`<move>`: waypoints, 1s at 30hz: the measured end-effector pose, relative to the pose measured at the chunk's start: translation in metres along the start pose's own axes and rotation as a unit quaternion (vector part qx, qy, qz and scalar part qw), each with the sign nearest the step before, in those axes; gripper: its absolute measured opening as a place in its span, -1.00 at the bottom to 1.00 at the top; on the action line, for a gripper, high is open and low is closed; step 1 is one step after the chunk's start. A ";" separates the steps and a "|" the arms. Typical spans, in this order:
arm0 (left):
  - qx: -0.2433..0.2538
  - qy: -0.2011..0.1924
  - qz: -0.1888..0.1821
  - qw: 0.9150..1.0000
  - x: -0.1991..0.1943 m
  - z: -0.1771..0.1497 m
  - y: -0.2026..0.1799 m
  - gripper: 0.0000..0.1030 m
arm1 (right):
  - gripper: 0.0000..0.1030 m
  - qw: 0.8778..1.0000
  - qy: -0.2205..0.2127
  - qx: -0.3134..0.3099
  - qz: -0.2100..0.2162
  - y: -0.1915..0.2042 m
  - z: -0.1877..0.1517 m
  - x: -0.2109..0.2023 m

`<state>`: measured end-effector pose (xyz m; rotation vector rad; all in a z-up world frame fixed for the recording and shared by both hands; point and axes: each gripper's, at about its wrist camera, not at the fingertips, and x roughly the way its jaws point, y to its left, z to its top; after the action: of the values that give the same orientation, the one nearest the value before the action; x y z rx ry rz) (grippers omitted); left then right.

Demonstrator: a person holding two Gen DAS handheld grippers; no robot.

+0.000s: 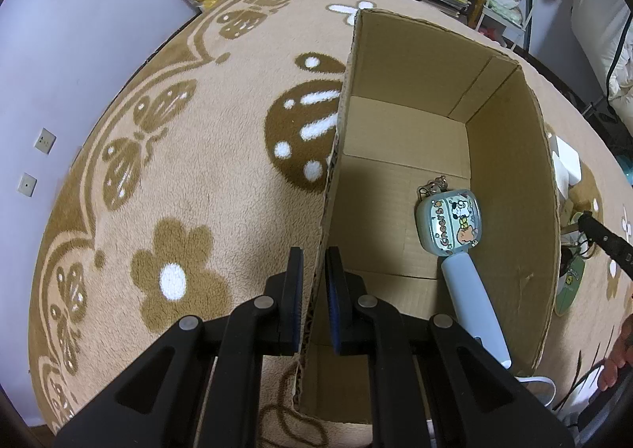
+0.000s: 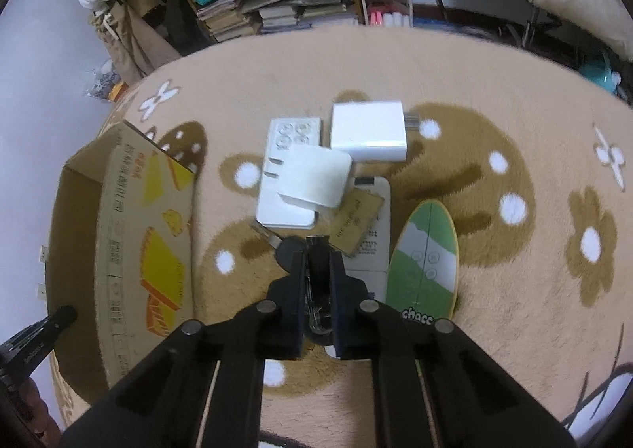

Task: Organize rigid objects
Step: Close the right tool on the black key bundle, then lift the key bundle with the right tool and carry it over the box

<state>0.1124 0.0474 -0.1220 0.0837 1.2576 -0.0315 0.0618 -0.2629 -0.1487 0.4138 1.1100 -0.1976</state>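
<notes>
1. Between our left gripper fingers sits the box wall, pinched; the fan lies inside at three o'clock.
2. Our right gripper is clamped on a dark keyring; chargers wait at twelve o'clock.
3. Next, we judge: carry it left, over the box.

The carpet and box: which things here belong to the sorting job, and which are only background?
Job: cardboard box; handheld fan in it; white chargers; green board; left gripper at the wall; right gripper.

Background: book stacks; carpet.
</notes>
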 end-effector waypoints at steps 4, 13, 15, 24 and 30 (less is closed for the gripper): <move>0.000 0.000 -0.002 1.000 -0.001 -0.001 -0.001 -0.79 | -0.76 1.000 0.000 0.006 -0.001 0.006 0.004 -0.009; -0.008 0.003 -0.011 1.000 -0.001 -0.002 0.000 -0.82 | -0.76 0.999 -0.049 -0.012 -0.008 0.021 0.014 -0.046; -0.006 0.003 -0.009 1.000 -0.001 -0.002 0.001 -0.82 | -0.76 0.998 -0.060 -0.018 0.000 0.028 0.019 -0.058; -0.007 0.002 -0.009 1.000 0.000 -0.001 -0.001 -0.82 | -0.77 0.991 -0.106 -0.059 0.047 0.076 0.042 -0.111; -0.010 0.004 -0.013 1.000 0.000 0.000 0.000 -0.82 | -0.77 0.985 -0.124 -0.084 0.081 0.113 0.051 -0.131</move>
<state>0.1124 0.0470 -0.1224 0.0513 1.2662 -0.0412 0.0875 -0.1886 0.0133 0.3174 0.8364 -0.0108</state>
